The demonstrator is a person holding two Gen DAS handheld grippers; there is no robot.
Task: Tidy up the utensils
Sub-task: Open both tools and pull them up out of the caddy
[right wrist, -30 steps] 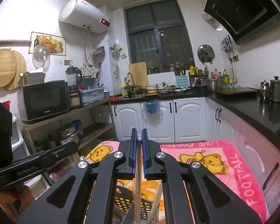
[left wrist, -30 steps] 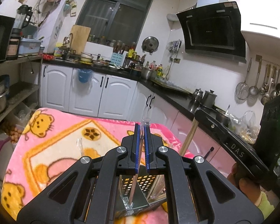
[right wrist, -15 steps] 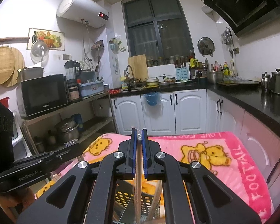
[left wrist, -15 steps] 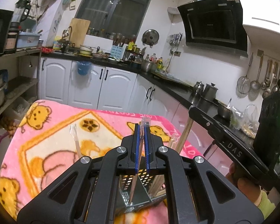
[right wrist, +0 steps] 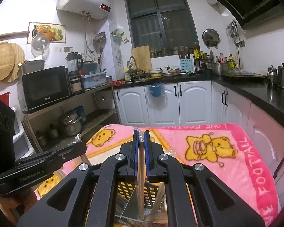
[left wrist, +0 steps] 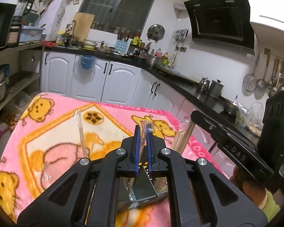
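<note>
- Left gripper point(left wrist: 142, 132): blue-padded jaws drawn in on a plastic-wrapped pair of chopsticks point(left wrist: 145, 130), whose crinkled wrapper tip sticks out just past the fingertips; the sticks slant downward between the jaws.
- Utensil holder point(left wrist: 142, 193): a black perforated container with a shiny metal divider, directly below the left gripper; the lower end of the held chopsticks reaches into it. The gripper's black linkage hides most of its rim.
- Right gripper point(right wrist: 141, 140): jaws clenched on a second wrapped pair of wooden chopsticks point(right wrist: 141, 170), held upright with the clear wrapper showing at the tips.
- Same holder in the right wrist view point(right wrist: 128, 188): its lattice wall appears beneath the jaws, and the wooden sticks descend into it.
- Pink blanket point(left wrist: 53, 124): printed with yellow bears, it covers the table under the holder.
- Loose wrapped chopsticks point(left wrist: 81, 130): lying on the blanket to the left of the left gripper, apart from the holder.
- Surroundings: white cabinets point(right wrist: 161, 104) and a black counter point(right wrist: 259, 92) behind the table; a microwave point(right wrist: 45, 87) on a shelf at left; a range hood point(left wrist: 219, 22) and hanging ladles point(left wrist: 265, 79) at right.
- Obstruction: in each wrist view, the other gripper's body crosses the lower corner.
</note>
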